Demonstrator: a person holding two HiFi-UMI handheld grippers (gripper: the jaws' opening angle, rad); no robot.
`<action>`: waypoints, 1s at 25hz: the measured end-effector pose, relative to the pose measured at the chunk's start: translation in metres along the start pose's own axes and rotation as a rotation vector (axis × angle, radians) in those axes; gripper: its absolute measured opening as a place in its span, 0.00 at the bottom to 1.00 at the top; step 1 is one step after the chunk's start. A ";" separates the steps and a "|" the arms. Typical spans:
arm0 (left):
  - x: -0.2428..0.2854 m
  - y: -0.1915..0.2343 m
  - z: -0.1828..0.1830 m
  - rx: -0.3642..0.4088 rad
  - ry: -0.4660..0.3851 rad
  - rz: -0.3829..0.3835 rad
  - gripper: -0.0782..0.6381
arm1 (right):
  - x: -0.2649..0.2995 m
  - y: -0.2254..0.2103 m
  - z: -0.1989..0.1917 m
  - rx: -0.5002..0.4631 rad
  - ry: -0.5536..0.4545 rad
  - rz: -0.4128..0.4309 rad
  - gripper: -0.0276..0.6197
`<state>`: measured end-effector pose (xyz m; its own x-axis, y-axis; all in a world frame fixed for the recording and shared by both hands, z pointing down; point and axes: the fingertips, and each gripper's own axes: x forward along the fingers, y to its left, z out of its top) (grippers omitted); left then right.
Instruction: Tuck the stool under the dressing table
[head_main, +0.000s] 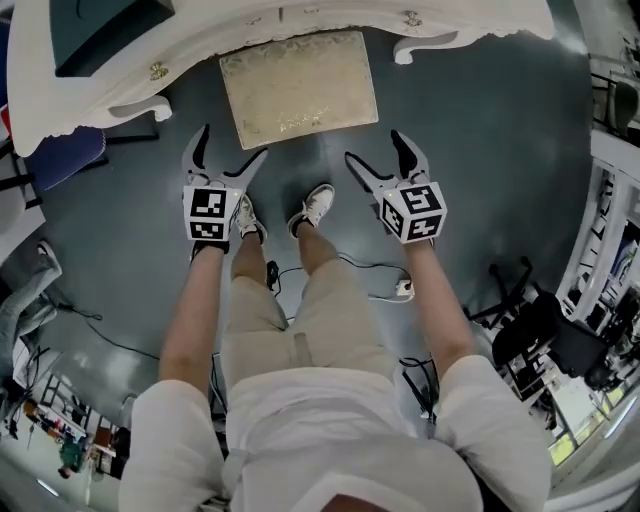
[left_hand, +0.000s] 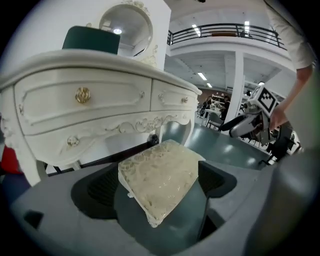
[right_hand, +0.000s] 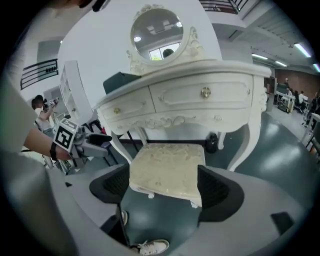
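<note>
The left hand-held gripper and the right hand-held gripper are hanging with jaws wide apart, gripping nothing, just short of the near corners of the stool. It is standing on the floor, its far edge reaching the front of the desk. Judging by looks, it is likely handling as stiff-framed, soft-topped and fairly light, so gripping the firm seat rim at both sides is looking safer than pinching the cushion.

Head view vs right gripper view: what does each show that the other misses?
Head view only: the person's shorts and the marker cube on the right tongs. Right gripper view only: the oval mirror and a balcony railing. Both: the stool, dressing table, left tongs and a white shoe.
</note>
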<state>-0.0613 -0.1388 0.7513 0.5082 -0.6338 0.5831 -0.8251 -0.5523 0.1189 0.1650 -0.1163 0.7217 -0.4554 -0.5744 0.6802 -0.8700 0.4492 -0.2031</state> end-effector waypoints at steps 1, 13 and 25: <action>0.009 0.002 -0.011 -0.010 0.014 0.001 0.81 | 0.013 -0.006 -0.015 -0.003 0.033 -0.005 0.68; 0.061 -0.005 -0.117 -0.029 0.225 0.006 0.81 | 0.089 -0.059 -0.089 -0.094 0.190 -0.061 0.68; 0.085 -0.010 -0.159 -0.075 0.296 0.021 0.81 | 0.127 -0.086 -0.127 -0.180 0.305 -0.061 0.68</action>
<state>-0.0495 -0.1011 0.9274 0.4057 -0.4536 0.7935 -0.8563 -0.4923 0.1564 0.2055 -0.1407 0.9153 -0.3029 -0.3852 0.8717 -0.8340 0.5497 -0.0469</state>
